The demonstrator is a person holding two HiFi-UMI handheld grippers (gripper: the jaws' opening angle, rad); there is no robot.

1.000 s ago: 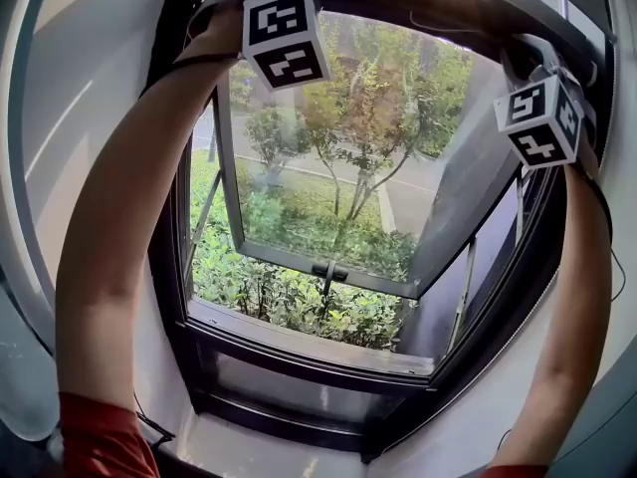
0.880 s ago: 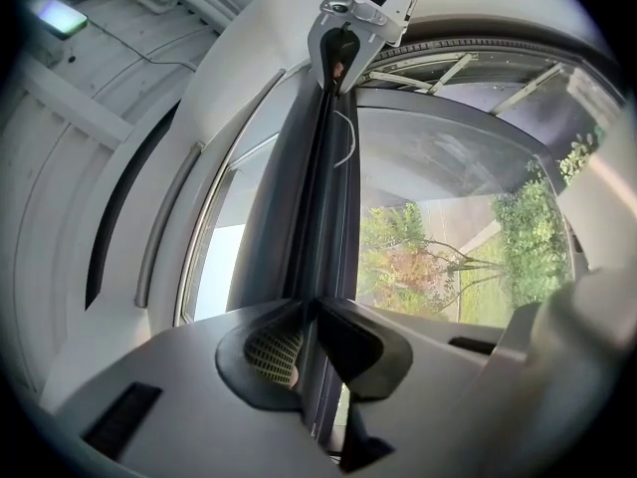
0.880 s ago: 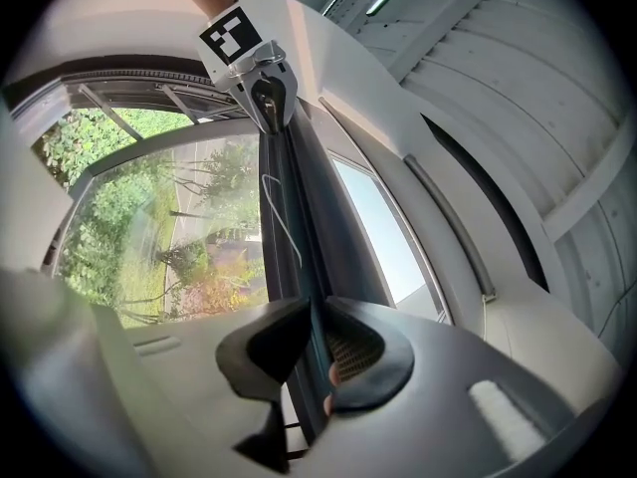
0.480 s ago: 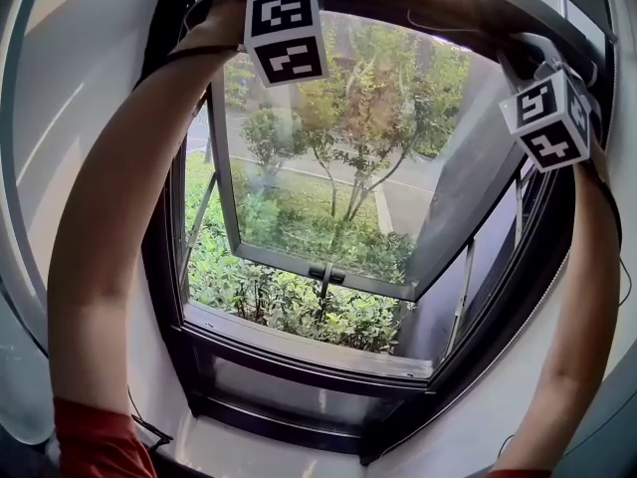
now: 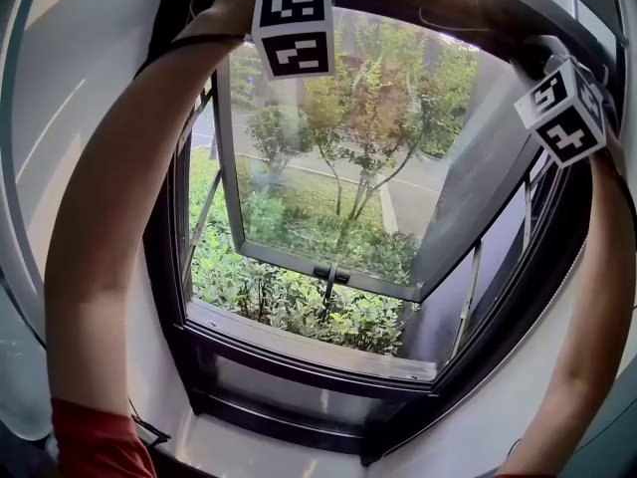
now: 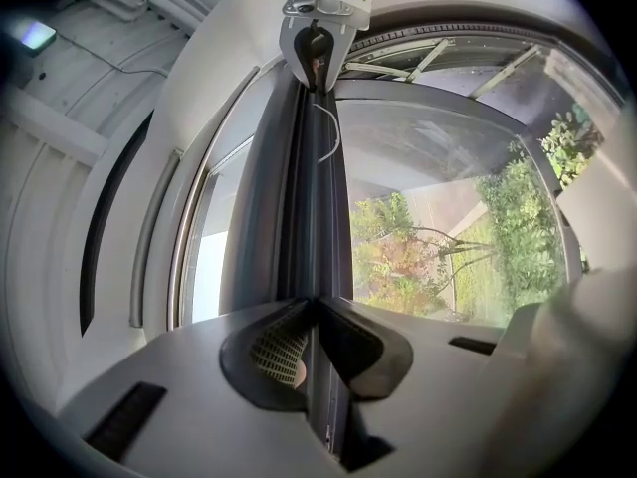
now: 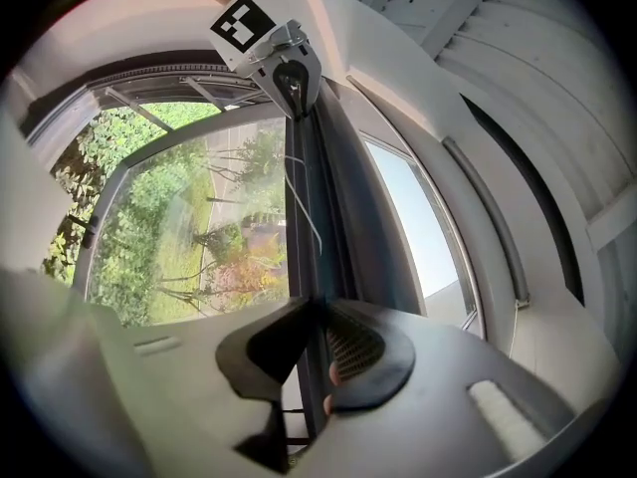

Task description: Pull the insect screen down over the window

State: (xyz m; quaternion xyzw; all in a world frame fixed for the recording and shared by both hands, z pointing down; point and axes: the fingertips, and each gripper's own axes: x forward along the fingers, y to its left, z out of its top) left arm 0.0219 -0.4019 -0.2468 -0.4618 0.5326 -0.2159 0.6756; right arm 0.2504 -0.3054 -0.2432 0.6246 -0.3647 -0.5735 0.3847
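The insect screen's dark pull bar (image 6: pixel 309 197) runs along the top of the window frame, also seen in the right gripper view (image 7: pixel 311 197). My left gripper (image 6: pixel 314 312) is shut on one end of the bar. My right gripper (image 7: pixel 317 317) is shut on the other end. Each gripper shows at the bar's far end in the other's view: the right gripper (image 6: pixel 320 28) and the left gripper (image 7: pixel 279 53). In the head view only their marker cubes show, left (image 5: pixel 292 26) and right (image 5: pixel 565 113), with both arms raised. No screen mesh is visible over the opening.
The glass sash (image 5: pixel 328 267) is swung outward, its handle at the bottom edge. A thin white cord (image 6: pixel 331 132) hangs by the bar. The dark sill (image 5: pixel 309 342) lies below, with shrubs and trees outside. White curved wall flanks the frame on both sides.
In the head view both marker cubes have shifted slightly up and to the right. Both grippers still hold the bar.
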